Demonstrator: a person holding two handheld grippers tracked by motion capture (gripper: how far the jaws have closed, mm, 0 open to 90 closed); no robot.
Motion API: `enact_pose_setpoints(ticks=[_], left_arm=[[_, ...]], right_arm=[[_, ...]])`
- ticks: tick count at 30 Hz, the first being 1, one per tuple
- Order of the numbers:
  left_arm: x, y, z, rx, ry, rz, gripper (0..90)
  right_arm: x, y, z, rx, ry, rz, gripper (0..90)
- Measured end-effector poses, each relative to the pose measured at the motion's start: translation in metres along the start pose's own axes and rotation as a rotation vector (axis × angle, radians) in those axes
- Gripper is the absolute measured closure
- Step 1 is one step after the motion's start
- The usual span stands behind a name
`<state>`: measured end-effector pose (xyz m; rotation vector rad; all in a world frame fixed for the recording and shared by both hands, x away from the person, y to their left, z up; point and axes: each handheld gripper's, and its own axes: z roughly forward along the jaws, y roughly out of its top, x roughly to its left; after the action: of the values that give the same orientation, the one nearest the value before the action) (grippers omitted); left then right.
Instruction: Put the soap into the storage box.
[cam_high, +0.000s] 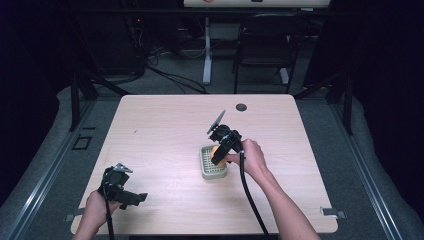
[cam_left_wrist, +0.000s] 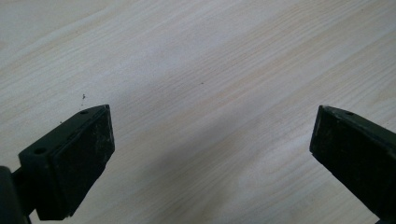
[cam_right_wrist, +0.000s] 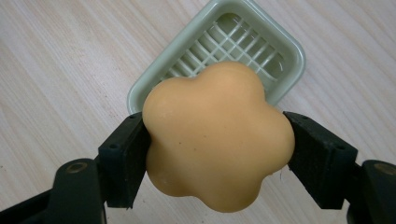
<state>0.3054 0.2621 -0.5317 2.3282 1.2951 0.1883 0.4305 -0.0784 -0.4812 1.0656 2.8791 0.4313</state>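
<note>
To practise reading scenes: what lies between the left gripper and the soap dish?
Bare table: in the high view, nothing lies between the left gripper and the soap dish.

Left tongs with 2 black jaws spread wide apart, nothing between them, pale wood-grain counter beneath and beyond, tiny dark specks just above the left-hand jaw

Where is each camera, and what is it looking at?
High view: sits above the person's side, looking forward and down on the light wooden table; both forearms, the left gripper and the right gripper show.
Left gripper view: rides the left gripper, looking down at bare tabletop; its two black jaws stand wide apart.
Right gripper view: rides the right gripper, whose jaws clamp an orange flower-shaped soap above a pale green slatted soap dish.
Shared: the high and right gripper views both show soap and dish.
</note>
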Motion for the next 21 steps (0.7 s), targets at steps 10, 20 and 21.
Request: enact_pose_setpoints(ticks=[10, 20, 21], left_arm=[[0.0, 0.001, 0.0, -0.001, -0.003, 0.003, 0.1], [0.0, 0.001, 0.0, -0.004, -0.006, 0.001, 0.1], [0.0, 0.001, 0.0, -0.004, -0.007, 0.002, 0.1]], right_arm=[[0.009, 0.015, 0.022, 0.057, -0.006, -0.021, 26.4], [0.014, 0.021, 0.038, 0.095, -0.014, 0.004, 26.4], [0.014, 0.022, 0.039, 0.101, -0.023, 0.006, 26.4]])
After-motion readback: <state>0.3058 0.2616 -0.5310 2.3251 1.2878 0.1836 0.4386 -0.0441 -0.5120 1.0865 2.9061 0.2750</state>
